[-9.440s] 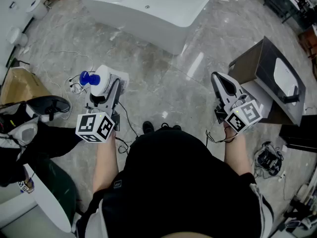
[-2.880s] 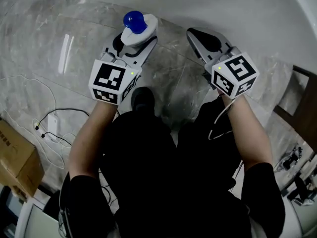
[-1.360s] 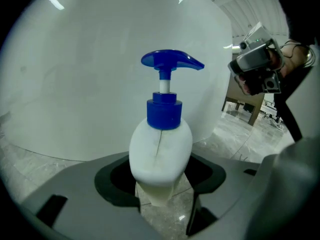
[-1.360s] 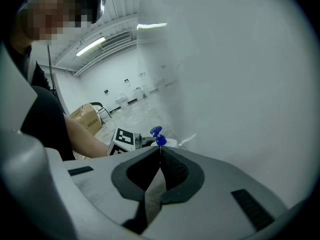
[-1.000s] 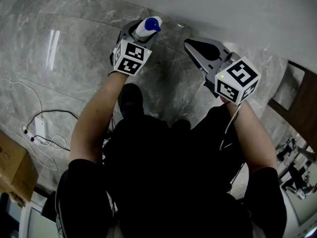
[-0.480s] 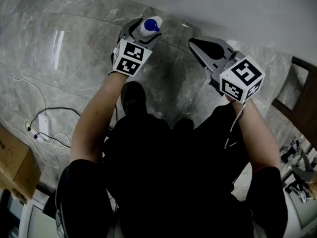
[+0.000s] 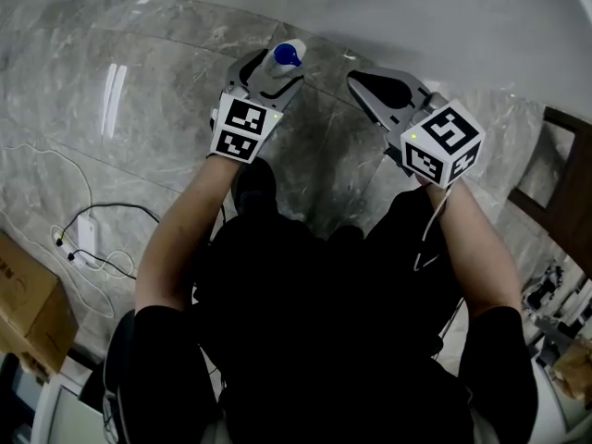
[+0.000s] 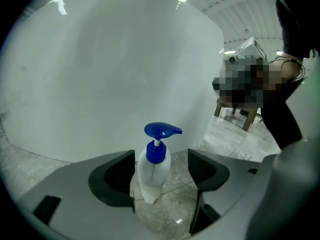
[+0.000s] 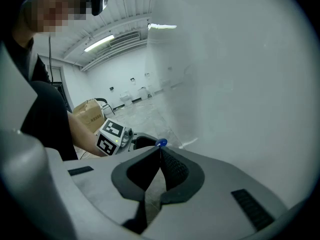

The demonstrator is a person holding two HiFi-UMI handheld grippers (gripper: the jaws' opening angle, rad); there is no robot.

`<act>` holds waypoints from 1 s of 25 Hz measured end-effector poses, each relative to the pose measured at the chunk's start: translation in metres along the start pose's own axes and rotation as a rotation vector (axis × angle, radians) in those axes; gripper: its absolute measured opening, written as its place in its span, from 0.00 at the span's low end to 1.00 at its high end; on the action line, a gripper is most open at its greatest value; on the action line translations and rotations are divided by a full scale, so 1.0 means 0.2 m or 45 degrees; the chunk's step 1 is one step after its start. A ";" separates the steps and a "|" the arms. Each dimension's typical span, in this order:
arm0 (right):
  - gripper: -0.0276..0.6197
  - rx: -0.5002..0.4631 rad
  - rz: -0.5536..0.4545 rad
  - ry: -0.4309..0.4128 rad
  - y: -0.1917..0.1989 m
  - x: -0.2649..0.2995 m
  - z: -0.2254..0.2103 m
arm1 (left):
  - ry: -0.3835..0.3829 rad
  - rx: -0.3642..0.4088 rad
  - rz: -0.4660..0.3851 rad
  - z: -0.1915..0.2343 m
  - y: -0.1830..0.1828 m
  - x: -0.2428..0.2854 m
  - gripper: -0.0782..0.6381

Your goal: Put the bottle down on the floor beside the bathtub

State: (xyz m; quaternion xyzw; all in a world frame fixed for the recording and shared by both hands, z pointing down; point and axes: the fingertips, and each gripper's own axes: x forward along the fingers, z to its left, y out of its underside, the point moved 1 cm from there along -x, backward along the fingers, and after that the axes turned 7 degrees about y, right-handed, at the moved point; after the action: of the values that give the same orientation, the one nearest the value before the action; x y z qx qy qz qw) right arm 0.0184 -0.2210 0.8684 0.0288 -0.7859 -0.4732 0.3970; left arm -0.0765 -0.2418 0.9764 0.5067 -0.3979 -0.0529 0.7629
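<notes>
Person: crouched in dark clothes, both bare forearms reaching forward over the grey marble floor [image 7: 111,109], much as a second ago.
Cardboard box [image 7: 26,296]: at the lower left edge of the head view, with a white cable [image 7: 79,239] lying on the floor just beyond it.
Right gripper [image 7: 357,81]: jaws pressed together with nothing between them, as its own view shows [image 9: 160,155]. It hangs over the floor near the tub wall, in about the same place as a second ago.
Left gripper [image 7: 274,74]: jaws spread wide. They have just been opening, where a second ago they clamped the bottle. Its marker cube sits a little lower in the head view than before.
Bottle [image 8: 152,171]: white with a blue pump top, standing upright on the floor between the left gripper's parted pads, closer to the left pad with a clear gap on the other side. In the head view its blue top [image 7: 288,55] shows just past the jaws.
Bathtub [image 8: 110,74]: its white wall rises just behind the bottle and fills the top of the head view [image 7: 435,12].
</notes>
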 end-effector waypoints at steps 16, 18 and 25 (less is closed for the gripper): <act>0.09 -0.098 -0.170 -0.004 -0.29 -0.16 0.08 | -0.162 -0.003 0.076 0.01 -0.11 -0.32 0.21; 0.09 -0.002 -0.186 0.104 -0.32 -0.22 0.02 | -0.181 -0.066 0.084 0.00 -0.17 -0.40 0.14; 0.09 0.134 -0.141 0.163 -0.50 -0.49 0.23 | -0.106 -0.196 0.033 -0.15 -0.53 -0.84 0.13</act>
State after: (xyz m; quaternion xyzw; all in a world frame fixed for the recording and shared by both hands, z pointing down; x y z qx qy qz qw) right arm 0.0230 -0.2017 0.7227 0.1231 -0.7797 -0.4498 0.4178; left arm -0.1364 -0.1894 0.7914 0.4386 -0.4304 -0.0945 0.7832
